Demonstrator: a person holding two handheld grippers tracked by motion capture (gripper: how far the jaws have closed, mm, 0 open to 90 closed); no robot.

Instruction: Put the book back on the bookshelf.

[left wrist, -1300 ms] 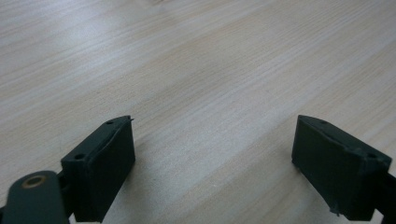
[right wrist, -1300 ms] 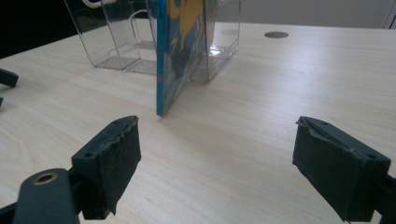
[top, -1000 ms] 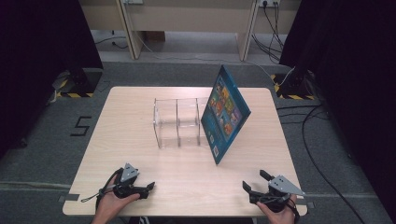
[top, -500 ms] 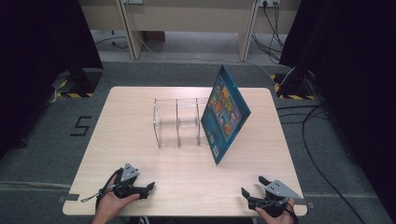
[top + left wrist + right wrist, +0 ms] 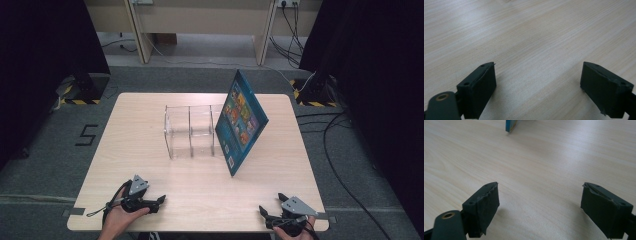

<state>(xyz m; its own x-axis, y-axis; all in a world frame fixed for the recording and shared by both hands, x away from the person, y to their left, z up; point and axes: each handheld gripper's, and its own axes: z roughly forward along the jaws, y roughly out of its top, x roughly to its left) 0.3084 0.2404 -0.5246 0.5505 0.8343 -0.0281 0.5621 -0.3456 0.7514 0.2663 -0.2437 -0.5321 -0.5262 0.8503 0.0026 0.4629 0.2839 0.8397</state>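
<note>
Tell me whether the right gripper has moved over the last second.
Yes. The right gripper has drawn back toward the person, closer to the near edge of the light wooden table, judged against the tape strip at that edge.

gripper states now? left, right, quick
Left gripper: open, holding nothing, low over the table.
Right gripper: open, holding nothing, aimed toward the book.

Bare table [image 5: 200, 200] before both tools, leaning book [image 5: 241, 122], seemingly against clear rack [image 5: 190, 132], midway
</note>
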